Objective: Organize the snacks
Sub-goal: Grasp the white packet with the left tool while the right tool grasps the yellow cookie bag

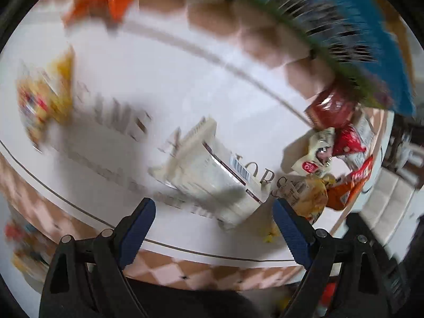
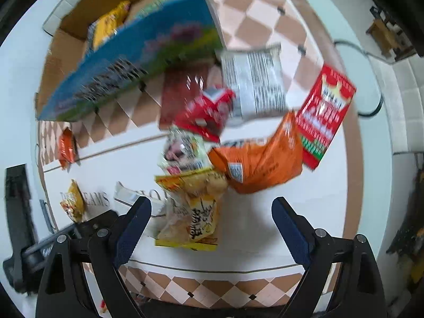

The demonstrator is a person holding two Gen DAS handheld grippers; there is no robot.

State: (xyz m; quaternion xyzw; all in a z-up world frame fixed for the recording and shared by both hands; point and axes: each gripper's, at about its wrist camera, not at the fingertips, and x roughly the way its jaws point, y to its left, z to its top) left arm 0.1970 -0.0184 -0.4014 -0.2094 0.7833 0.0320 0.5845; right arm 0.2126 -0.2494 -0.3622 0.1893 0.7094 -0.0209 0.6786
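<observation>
Left wrist view has the white packet point(image 1: 212, 169) lying just beyond the left gripper point(image 1: 214, 228), long axis slanting from far left to near right. Fingers spread wide, holding nothing. Right gripper point(image 2: 212, 228) is empty too, gaping over the yellow chip bag point(image 2: 193, 212).

Snack packets point(image 2: 233, 143) heaped on mat point(image 2: 304, 212), box point(image 2: 132, 61) behind them, probably holding one packet point(image 2: 108, 23)

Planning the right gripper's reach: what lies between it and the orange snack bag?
In the right wrist view, only bare white mat separates the open right gripper from the orange snack bag.
</observation>
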